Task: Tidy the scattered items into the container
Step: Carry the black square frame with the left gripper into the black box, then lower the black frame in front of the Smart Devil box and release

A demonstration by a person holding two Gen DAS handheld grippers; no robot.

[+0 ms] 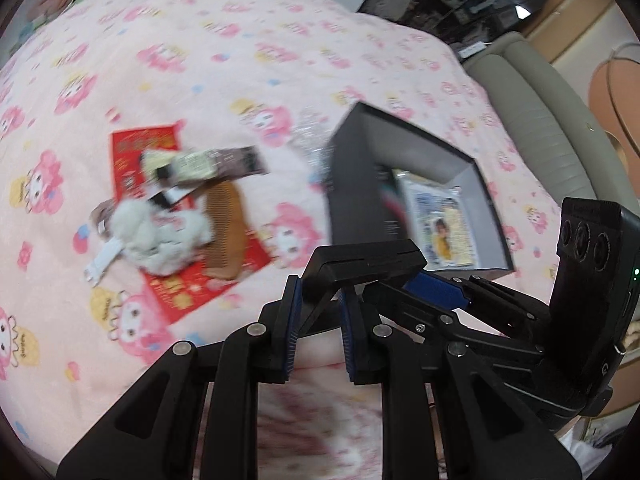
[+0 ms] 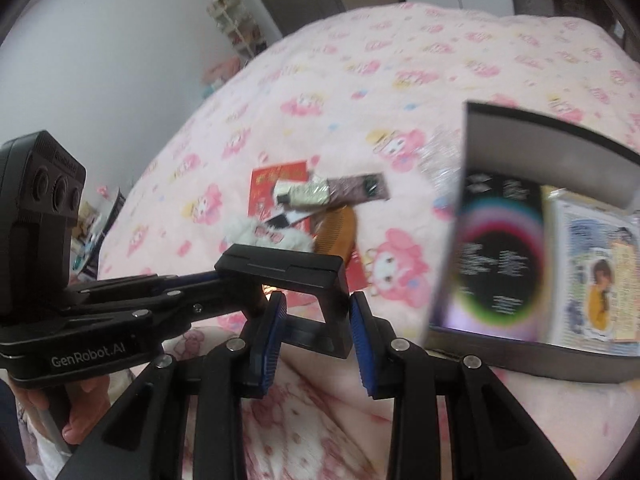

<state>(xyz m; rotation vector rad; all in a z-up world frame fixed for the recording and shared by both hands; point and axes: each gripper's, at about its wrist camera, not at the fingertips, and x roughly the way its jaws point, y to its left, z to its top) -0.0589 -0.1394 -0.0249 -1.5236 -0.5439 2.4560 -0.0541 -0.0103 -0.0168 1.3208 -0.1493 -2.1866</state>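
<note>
A home bedroom. A bed (image 1: 248, 80) covered by a pink blanket (image 2: 360, 92) printed with cartoon characters fills both views. Beyond the bed's far edge stand a small shelf rack (image 2: 236, 28) with a toy on top against a plain white wall (image 2: 100, 60), and a padded grey headboard (image 1: 548, 120) runs along one side.
</note>
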